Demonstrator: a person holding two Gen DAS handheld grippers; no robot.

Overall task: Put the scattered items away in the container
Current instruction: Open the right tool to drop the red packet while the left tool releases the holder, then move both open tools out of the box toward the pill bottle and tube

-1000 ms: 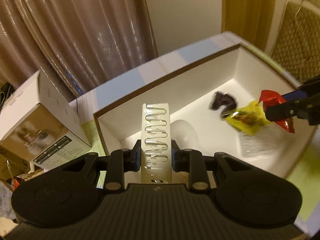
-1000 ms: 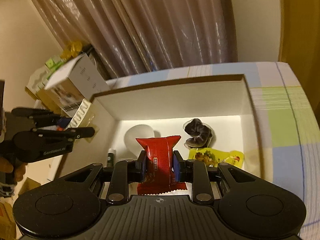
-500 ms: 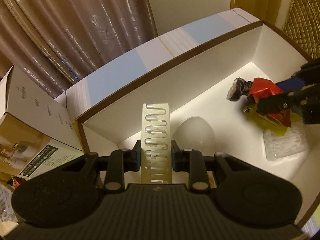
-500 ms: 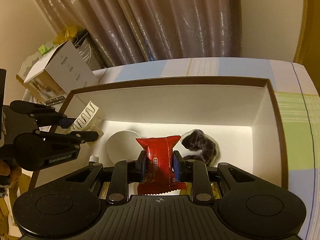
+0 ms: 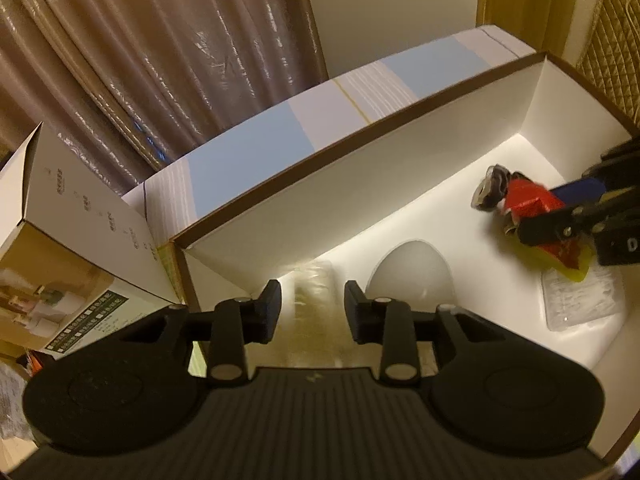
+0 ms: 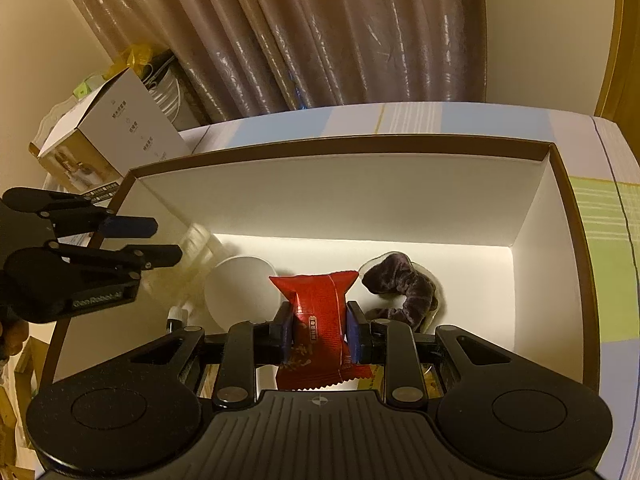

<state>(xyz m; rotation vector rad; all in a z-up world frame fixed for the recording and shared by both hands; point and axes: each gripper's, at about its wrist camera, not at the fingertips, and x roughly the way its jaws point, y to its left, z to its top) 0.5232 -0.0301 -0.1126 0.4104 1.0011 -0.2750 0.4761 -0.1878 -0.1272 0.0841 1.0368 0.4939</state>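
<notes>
Left hand-held gripper [image 5: 312, 312] over the box [image 5: 360, 184]: jaws just opened, blurred pale strip [image 5: 314, 304] loose between them. Right hand-held gripper [image 6: 318, 332] clamps the red packet [image 6: 316, 312] above the box floor, scrunchie [image 6: 404, 288] just ahead-right.

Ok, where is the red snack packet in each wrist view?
Left wrist: red snack packet at far right, clamped in the right gripper over the box floor.
Right wrist: lower centre, between that gripper's pads.
Shared landmark: the dark scrunchie beside it.
</notes>
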